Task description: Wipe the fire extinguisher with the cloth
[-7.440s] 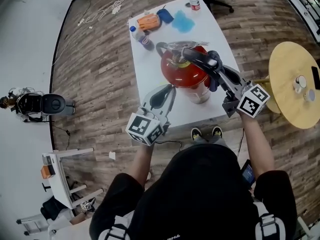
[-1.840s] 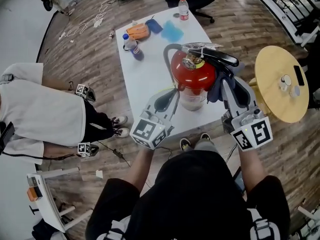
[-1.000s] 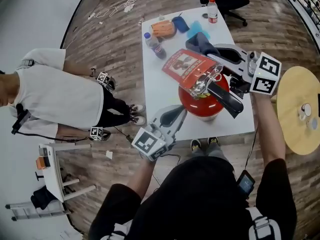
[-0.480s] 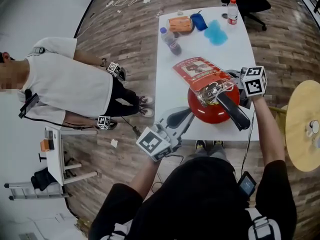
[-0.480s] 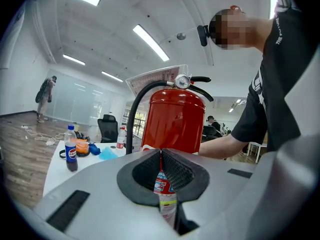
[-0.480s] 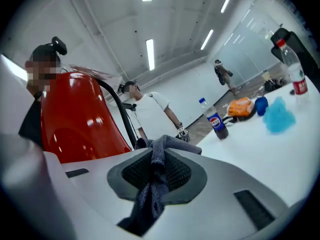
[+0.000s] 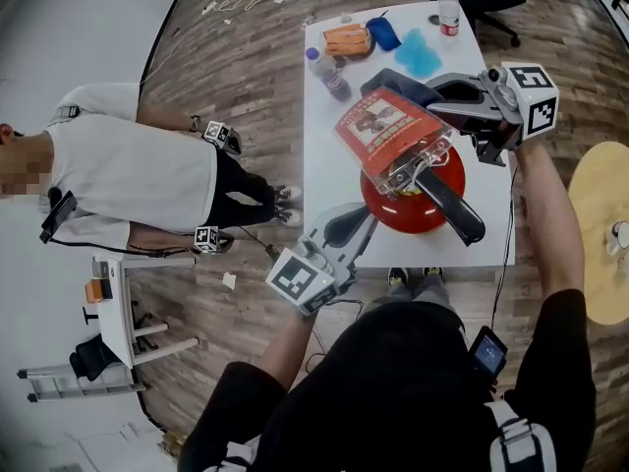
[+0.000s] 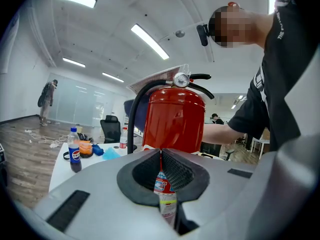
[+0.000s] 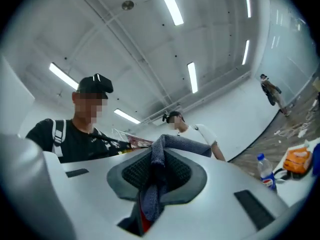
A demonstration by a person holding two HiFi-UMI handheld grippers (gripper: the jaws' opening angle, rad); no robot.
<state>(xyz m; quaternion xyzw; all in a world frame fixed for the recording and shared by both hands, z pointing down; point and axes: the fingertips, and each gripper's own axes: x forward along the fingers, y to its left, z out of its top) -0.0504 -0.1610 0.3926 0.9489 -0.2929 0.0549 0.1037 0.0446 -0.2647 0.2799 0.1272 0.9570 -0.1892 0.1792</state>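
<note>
The red fire extinguisher (image 7: 411, 193) stands near the front edge of the white table (image 7: 329, 160), with a printed tag (image 7: 386, 133) and a black handle (image 7: 448, 205) on top. My right gripper (image 7: 411, 90) is beyond the tag, on the extinguisher's far side, shut on a dark blue-grey cloth (image 7: 385, 80). In the right gripper view the cloth (image 9: 161, 156) hangs out of the jaws of the right gripper (image 9: 156, 160). My left gripper (image 7: 360, 226) is shut, its tips against the extinguisher's lower left side. The red body (image 8: 175, 121) fills the left gripper view past the shut left gripper (image 8: 161, 158).
At the table's far end lie a cola bottle (image 7: 322, 70), an orange object (image 7: 347, 39), a blue object (image 7: 385, 32), a light blue cloth (image 7: 421, 54) and a water bottle (image 7: 449, 6). A person in a white shirt (image 7: 128, 180) stands left of the table. A round wooden table (image 7: 601, 205) is at right.
The right gripper has swung with the cloth from the extinguisher's right side to its far side, beyond the tag. The left gripper has stayed put.
</note>
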